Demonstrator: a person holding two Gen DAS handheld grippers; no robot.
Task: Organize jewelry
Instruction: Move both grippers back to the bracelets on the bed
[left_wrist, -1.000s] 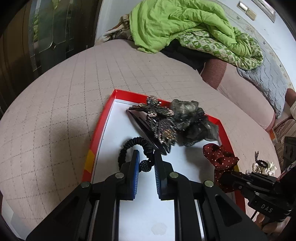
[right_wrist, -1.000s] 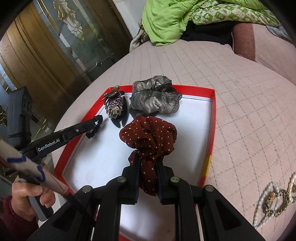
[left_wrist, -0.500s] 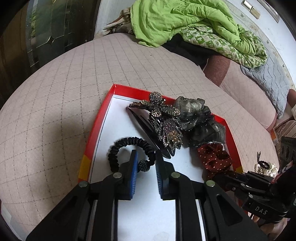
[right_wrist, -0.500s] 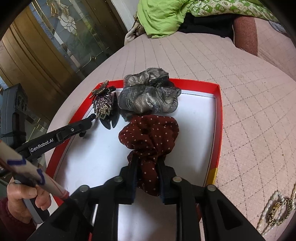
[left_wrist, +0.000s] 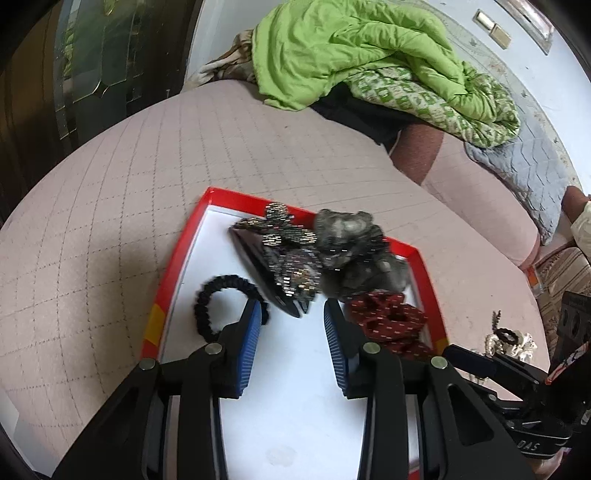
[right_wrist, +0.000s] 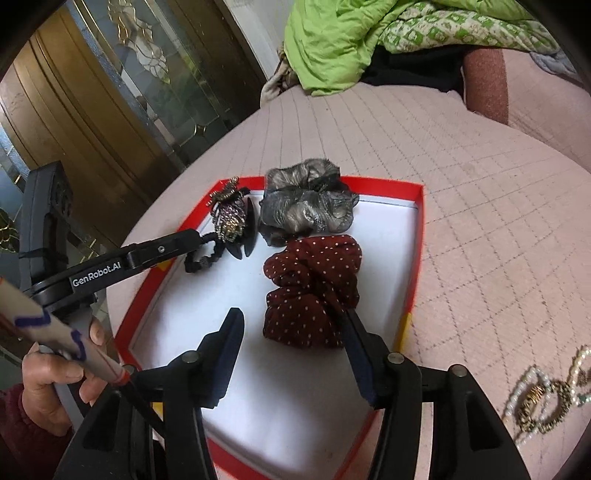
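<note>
Red walls run round the white tray (right_wrist: 416, 251) on the pink quilted bed (right_wrist: 498, 229). Inside it lie four hair things: a black hair tie (left_wrist: 218, 299), a sparkly butterfly clip (left_wrist: 291, 254), a grey scrunchie (right_wrist: 306, 203) and a dark red dotted scrunchie (right_wrist: 314, 288). The left gripper (left_wrist: 291, 325) is opening, with nothing between its blue pads (the hair tie sits just beside its left pad). The right gripper (right_wrist: 291, 332) is opening too, and the dotted scrunchie lies loose between its fingers. A pearl necklace (right_wrist: 546, 395) waits on the bed outside the tray.
</note>
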